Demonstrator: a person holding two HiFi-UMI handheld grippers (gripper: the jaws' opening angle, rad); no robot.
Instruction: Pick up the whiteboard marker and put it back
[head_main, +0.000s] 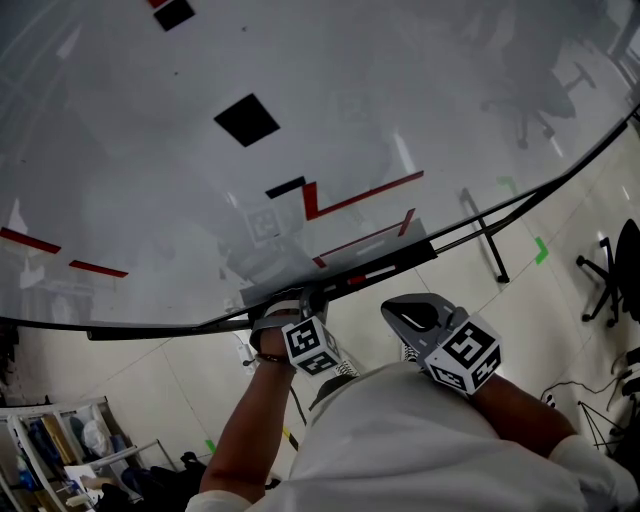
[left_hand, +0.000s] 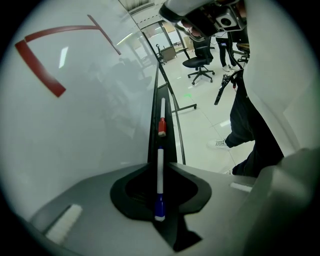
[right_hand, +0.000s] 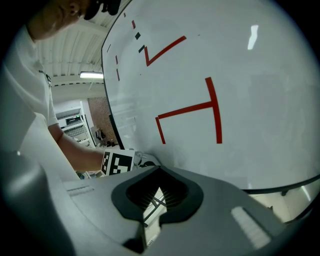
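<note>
Big white whiteboard (head_main: 300, 100) with red lines has a long black tray (left_hand: 170, 131) along its bottom edge. Left tool (left_hand: 159, 216) is clamped on the white whiteboard marker with a blue cap (left_hand: 160, 172). The marker points along the tray, right over it. Right tool (right_hand: 149, 206) is pressed together with nothing in it, and it looks farther from the tray.

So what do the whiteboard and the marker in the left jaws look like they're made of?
Whiteboard: a smooth, glossy white panel, possibly glass or coated steel, since it shows mirror-like reflections and light streaks. Marker: apparently plastic, with a smooth white barrel and a blue end, both even in colour.
</note>
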